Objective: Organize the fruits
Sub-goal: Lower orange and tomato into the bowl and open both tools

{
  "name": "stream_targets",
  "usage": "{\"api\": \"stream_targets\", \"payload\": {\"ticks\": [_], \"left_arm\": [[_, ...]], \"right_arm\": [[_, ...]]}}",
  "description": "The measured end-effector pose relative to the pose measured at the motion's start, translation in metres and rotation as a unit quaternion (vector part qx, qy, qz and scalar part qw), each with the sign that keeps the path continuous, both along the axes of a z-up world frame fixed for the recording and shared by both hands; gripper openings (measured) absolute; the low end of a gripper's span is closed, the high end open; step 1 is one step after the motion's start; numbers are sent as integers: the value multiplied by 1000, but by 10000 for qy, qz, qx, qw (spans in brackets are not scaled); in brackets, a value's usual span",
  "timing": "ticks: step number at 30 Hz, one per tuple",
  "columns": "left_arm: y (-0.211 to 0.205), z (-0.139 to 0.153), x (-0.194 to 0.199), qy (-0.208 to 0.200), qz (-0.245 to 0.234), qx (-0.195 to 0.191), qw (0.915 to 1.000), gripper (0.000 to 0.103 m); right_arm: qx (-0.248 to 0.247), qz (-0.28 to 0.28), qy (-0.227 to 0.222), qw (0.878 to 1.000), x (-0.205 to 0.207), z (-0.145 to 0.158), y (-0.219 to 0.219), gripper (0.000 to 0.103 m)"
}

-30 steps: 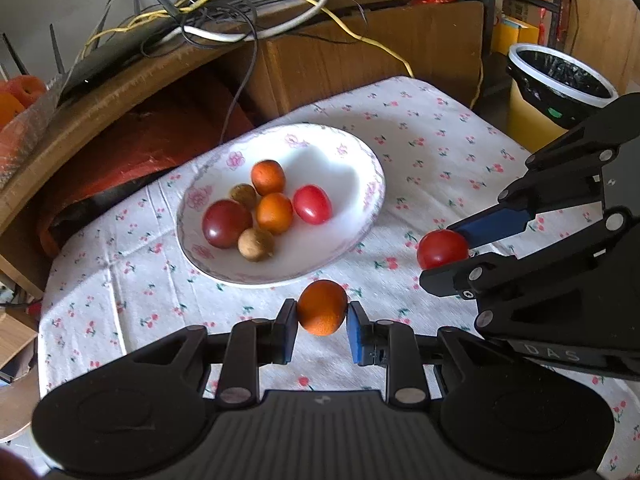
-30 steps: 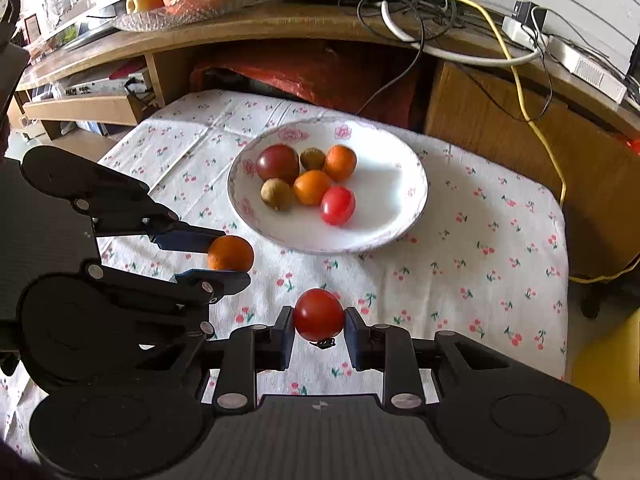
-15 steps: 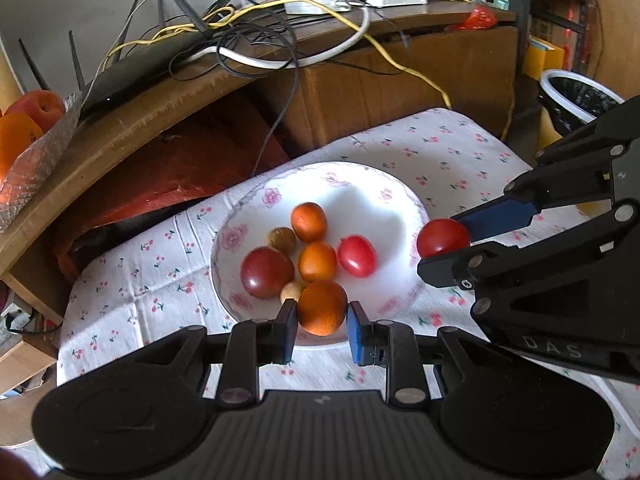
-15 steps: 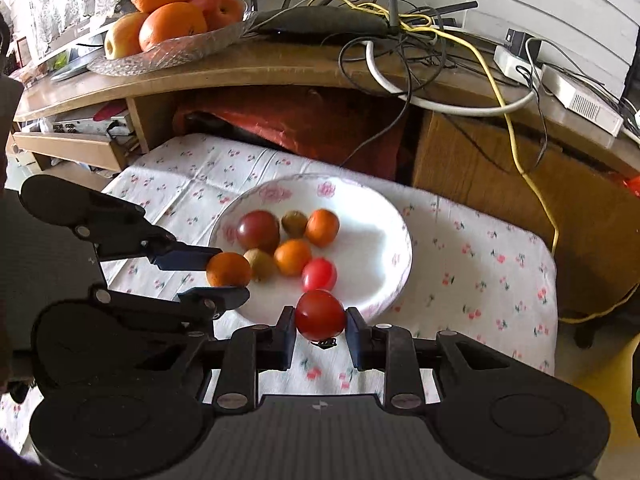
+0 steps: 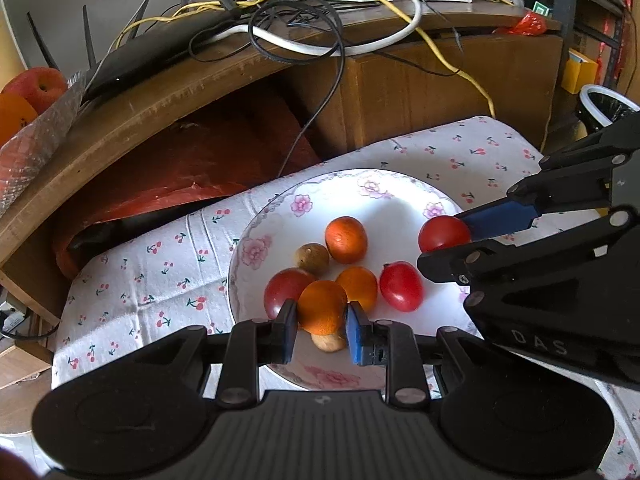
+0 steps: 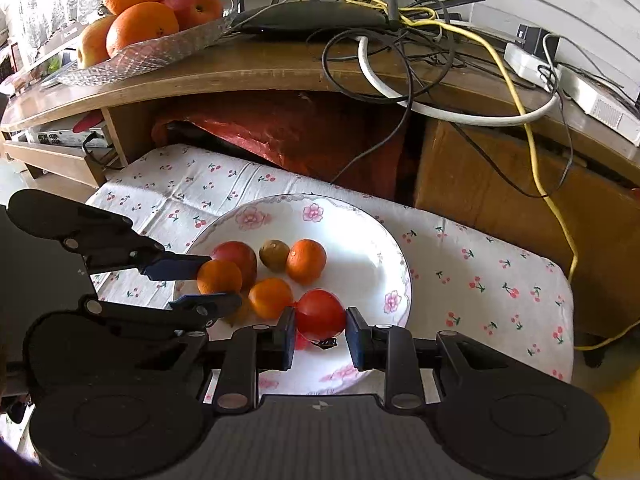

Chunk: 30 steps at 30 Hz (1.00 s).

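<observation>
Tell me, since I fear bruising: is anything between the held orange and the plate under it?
Yes. The left hand-held gripper holds the orange over the plate, above a brown fruit and beside a dark red one.

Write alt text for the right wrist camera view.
The right gripper holds a red tomato above a white floral plate of small fruits, while the left gripper holds a small orange over its left side.
</observation>
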<state>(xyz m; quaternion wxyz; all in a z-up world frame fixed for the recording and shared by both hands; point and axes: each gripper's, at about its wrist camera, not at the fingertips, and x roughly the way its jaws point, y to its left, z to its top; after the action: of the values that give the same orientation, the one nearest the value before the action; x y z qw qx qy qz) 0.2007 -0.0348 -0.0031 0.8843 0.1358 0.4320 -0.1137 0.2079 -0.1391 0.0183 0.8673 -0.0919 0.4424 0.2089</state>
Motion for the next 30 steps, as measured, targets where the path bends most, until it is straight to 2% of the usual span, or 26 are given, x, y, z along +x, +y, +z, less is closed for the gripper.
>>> {"api": "stream_targets", "payload": {"ticks": [10,24,30], "left_arm": [[-6,-3,9,-117,-155,62,9998,35],[-8,-2,13,-200,-144,71,9997,36],[-11,-3,11,-229,-229,57,9995,41]], "right_arm": [[289,48,-14,9996,18,-6,6,23],[249,-112,55,9996,26,-11,-2,24],[272,-165,148,9994,29,-15,-4,24]]}}
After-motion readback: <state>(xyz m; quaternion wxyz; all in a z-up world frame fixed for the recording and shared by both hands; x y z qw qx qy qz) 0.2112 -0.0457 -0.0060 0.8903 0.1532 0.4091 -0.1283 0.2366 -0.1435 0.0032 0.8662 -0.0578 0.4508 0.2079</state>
